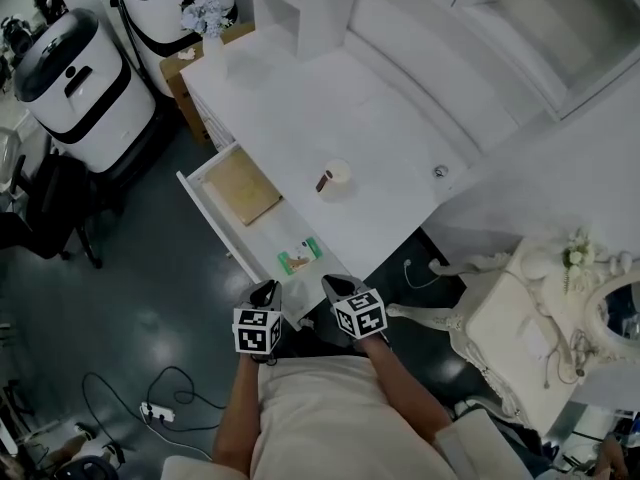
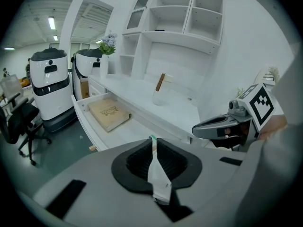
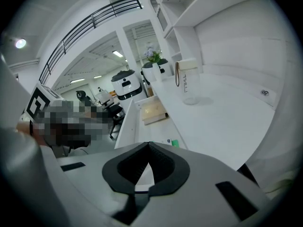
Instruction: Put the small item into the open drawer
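Only the left gripper view reveals the grip.
Left tool (image 2: 153, 141) pinches a white packet (image 2: 158, 174); right tool (image 3: 147, 144) is closed, empty.

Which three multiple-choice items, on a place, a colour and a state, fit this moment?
1. Where does the flat tan box lie? A. white desk top B. open white drawer C. floor
2. What colour is the strap on the clear glass bottle? A. brown B. red C. blue
3. The fingers of the left gripper are: A. wide apart, empty B. closed on a thin white, green-tipped packet C. closed on the bottle
Key: 1 B, the drawer walls surround it; 2 A, brown shows in the left gripper view; 3 B, the packet stands pinched between the fingers.
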`<action>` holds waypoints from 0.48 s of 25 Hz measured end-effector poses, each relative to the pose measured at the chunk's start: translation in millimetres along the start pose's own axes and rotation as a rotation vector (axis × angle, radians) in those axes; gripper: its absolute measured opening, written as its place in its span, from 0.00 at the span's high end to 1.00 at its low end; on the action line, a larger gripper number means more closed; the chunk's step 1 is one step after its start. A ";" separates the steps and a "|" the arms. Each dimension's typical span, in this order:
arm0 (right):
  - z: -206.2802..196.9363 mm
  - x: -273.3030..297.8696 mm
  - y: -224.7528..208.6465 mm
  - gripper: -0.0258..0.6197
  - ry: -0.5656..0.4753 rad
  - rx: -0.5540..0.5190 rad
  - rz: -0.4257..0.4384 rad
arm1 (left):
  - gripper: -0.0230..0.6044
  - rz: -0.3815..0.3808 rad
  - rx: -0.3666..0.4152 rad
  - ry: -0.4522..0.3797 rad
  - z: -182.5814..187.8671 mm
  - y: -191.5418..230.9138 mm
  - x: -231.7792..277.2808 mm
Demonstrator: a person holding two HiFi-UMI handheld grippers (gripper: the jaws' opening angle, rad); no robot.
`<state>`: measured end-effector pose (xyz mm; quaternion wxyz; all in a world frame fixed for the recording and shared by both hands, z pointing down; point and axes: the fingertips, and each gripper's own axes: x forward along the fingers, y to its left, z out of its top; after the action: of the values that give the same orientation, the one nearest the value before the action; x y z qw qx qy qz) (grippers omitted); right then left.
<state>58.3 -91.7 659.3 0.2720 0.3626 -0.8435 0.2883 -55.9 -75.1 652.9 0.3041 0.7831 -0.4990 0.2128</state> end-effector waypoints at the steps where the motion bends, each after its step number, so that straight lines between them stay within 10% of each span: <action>1: 1.2 1.1 0.9 0.92 0.000 0.001 0.002 | 0.91 -0.003 -0.007 -0.002 0.3 0.8 -0.3; 12: 1.6 5.9 2.5 0.92 0.006 -0.001 0.015 | 0.94 -0.031 -0.043 0.000 -4.0 0.2 -2.8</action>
<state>52.5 -94.0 661.4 0.2725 0.3553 -0.8456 0.2907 -57.3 -70.6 654.1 0.3241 0.7840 -0.4913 0.1973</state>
